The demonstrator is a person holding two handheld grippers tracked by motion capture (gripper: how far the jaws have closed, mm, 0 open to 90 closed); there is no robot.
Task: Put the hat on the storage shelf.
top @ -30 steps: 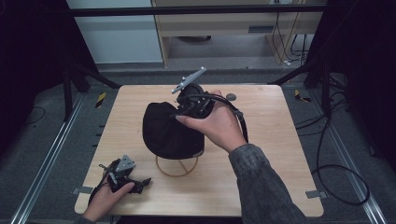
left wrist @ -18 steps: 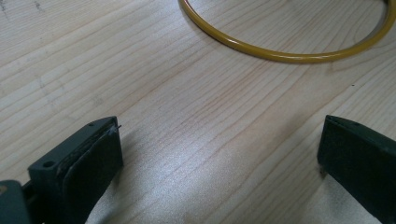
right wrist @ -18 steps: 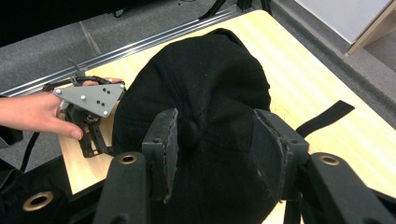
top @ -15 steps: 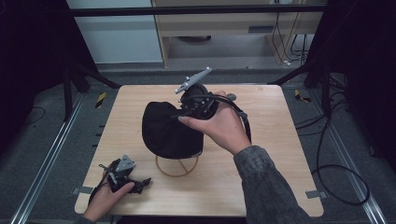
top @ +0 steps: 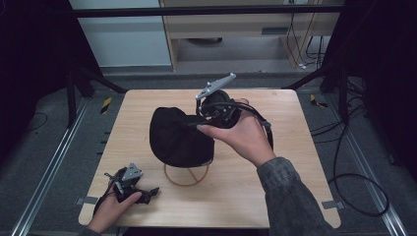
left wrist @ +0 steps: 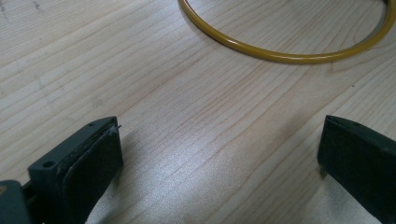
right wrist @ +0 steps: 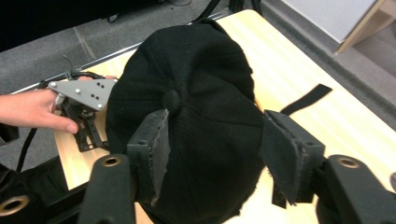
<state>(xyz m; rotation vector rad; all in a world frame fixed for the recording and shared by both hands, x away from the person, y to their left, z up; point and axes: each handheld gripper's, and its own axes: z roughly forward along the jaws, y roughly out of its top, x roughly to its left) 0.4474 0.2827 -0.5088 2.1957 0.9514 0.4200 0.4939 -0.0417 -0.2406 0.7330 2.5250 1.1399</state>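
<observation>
- A dim rig room with dark curtains, grey floor and rails round a pale wooden table (top: 305, 196), its straight grain showing plainly in the left gripper view.
- Mid-table sits the black baseball cap (top: 178, 137), crown up on a stand whose yellow ring base (top: 187, 178) peeps out on the side towards the near edge.
- The change: the right gripper (right wrist: 212, 149) has just been opening its jaws. A second ago it sat tight against the cap's far-right side; now the right gripper view shows the pads spread either side of the crown, with the cloth between them but not pinched.
- My read: that is a release, so the cap looks to be set on its stand and left there.
- The cap has not shifted between the frames.
- The left gripper (top: 129, 184) lies by the near-left corner under the left hand (top: 110, 209), jaws wide apart over bare wood and holding nothing.
- Textures: soft matte fabric, stitched panels meeting at a top button (right wrist: 171, 99), a loose strap (right wrist: 306, 99) trailing flat on the wood.
- The ring is glossy, thin, round and hard; the gripper pads are rough and dark, frayed at the edges.
</observation>
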